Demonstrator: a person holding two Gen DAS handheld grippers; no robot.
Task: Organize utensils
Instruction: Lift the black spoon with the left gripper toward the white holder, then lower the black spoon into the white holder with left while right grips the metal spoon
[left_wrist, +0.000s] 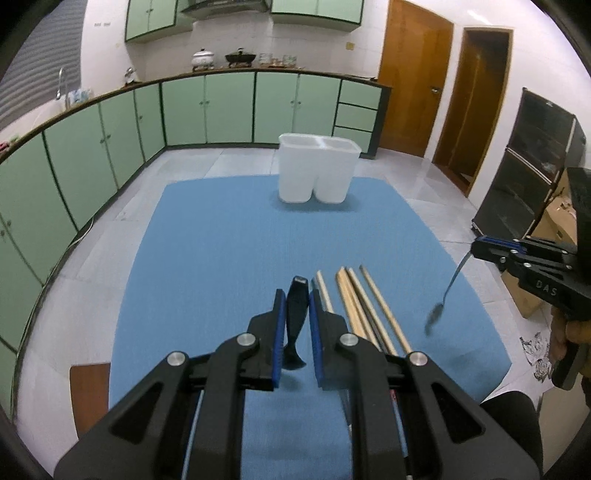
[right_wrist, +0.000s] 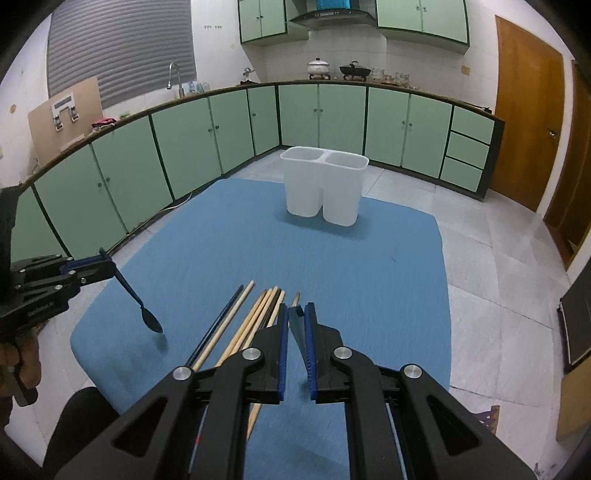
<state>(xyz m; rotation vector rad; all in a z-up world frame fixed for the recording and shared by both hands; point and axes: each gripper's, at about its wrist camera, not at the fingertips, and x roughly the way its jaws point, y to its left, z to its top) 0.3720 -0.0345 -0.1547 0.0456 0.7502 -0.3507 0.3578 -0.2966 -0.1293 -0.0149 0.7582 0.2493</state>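
Observation:
My left gripper is shut on the handle of a black spoon, held above the blue mat. From the right wrist view, that left gripper has the black spoon hanging bowl-down over the mat's left side. My right gripper is shut on a metal spoon. In the left wrist view the right gripper carries that metal spoon dangling, blurred. Several chopsticks lie on the mat's near edge. A white two-compartment holder stands at the mat's far end.
Green cabinets curve round the far and left sides under a counter with pots. A black shelf unit and cardboard boxes stand at the right. A person's hand grips the left tool. Tiled floor surrounds the table.

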